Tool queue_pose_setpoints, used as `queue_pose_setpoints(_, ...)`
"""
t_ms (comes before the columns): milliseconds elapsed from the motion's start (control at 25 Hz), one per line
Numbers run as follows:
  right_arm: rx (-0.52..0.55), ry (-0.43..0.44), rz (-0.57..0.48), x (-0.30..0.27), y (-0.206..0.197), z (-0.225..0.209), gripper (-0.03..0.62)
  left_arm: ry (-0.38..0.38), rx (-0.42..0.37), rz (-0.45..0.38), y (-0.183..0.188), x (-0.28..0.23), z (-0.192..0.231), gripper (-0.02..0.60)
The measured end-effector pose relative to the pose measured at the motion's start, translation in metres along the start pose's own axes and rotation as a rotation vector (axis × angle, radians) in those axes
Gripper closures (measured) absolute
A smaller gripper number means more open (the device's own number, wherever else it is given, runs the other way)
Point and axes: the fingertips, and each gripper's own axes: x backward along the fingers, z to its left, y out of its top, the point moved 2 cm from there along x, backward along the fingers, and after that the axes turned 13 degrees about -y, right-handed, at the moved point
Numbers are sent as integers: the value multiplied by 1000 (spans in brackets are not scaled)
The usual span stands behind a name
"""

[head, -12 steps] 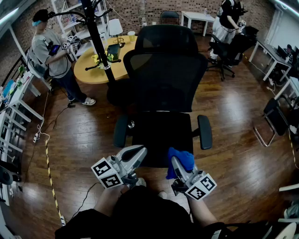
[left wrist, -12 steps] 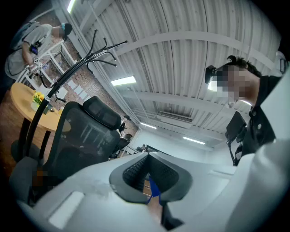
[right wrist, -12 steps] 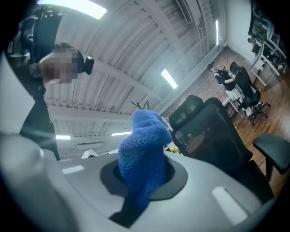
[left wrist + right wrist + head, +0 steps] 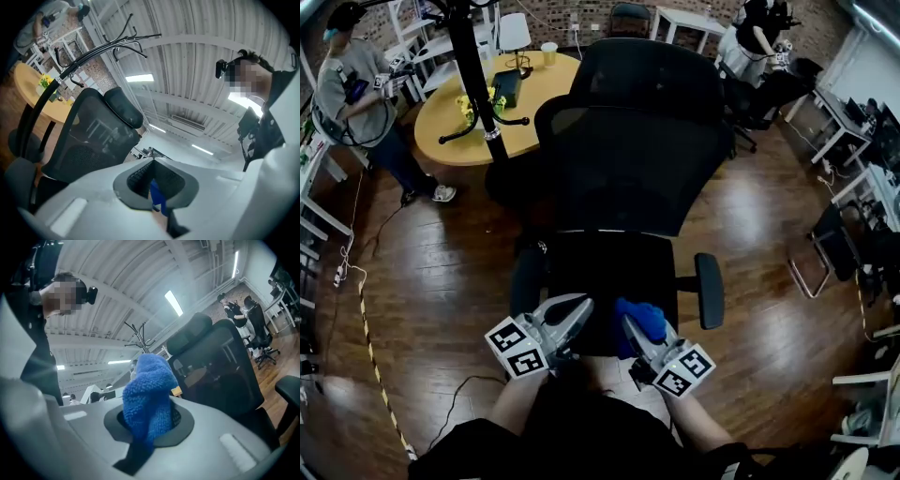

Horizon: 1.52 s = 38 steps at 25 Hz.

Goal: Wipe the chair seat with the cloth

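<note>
The black office chair stands straight ahead, its seat (image 4: 600, 267) just beyond both grippers in the head view. My right gripper (image 4: 635, 330) is shut on a bunched blue cloth (image 4: 640, 319), which hangs over the seat's front edge. In the right gripper view the cloth (image 4: 147, 397) bulges up out of the shut jaws and hides the pads. My left gripper (image 4: 579, 307) is shut with nothing in it and hovers at the seat's front left. In the left gripper view its pads (image 4: 140, 176) meet, with the chair's backrest (image 4: 89, 136) beyond.
Two armrests flank the seat, one on the left (image 4: 523, 279) and one on the right (image 4: 709, 291). A black coat stand (image 4: 473, 84) and a round yellow table (image 4: 441, 117) lie behind the chair to the left. A person (image 4: 352, 84) stands far left. Desks and chairs line the right.
The head view has swung, so the chair sits a little further left and closer. My right gripper with the cloth has edged left over the seat's front edge. The left gripper has barely moved.
</note>
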Motion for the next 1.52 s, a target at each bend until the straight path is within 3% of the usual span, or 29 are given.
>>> queue_pose_setpoints(200, 48, -98, 91, -69, -8, -40, 559, 4, 90, 6, 10, 5, 58, 591)
queue_pose_setpoints(360, 63, -168, 214, -122, -43, -91, 559, 82, 182, 2, 1, 14, 92, 591)
queue_pose_setpoints(600, 38, -193, 419, -201, -154, -168, 559, 189, 260, -64, -45, 25, 112, 591)
queue_pose_setpoints(760, 17, -162, 529, -255, -229, -193, 559, 280, 294, -130, -78, 42, 118, 591)
queue_pose_setpoints(880, 56, -185, 564, -296, -262, -219, 559, 293, 324, -177, -88, 44, 128, 591)
queue_pose_setpoints(1040, 111, -214, 600, -326, -282, -224, 559, 322, 323, -195, -94, 58, 127, 591)
queue_pose_setpoints(1320, 190, -240, 677, -327, -301, -231, 559, 367, 319, -179, -101, 72, 132, 591)
queue_pose_setpoints(1520, 176, -375, 683, -297, -285, -285, 559, 349, 319, -138, -98, 62, 133, 591)
